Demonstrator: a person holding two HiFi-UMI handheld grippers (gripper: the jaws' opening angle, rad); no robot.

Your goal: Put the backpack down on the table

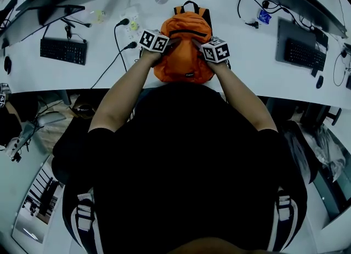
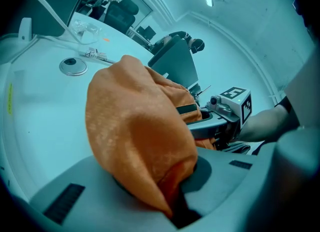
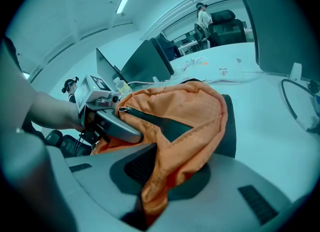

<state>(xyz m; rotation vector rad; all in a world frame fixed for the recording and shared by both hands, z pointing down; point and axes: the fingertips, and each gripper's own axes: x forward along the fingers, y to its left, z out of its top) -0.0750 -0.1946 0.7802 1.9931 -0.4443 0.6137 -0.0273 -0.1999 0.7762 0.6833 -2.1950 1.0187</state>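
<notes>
Both grippers are pinching folds of the orange backpack [image 1: 184,55], the left gripper [image 2: 175,203] and right gripper [image 3: 147,208] each clamping tight on opposite sides (keeping it level, I'm guessing). It's hanging low over the table [image 1: 98,72] near the front edge, and I can't tell if it's resting yet.

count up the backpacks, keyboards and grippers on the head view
backpack: 1
keyboards: 2
grippers, left gripper and right gripper: 2
total: 5
</notes>
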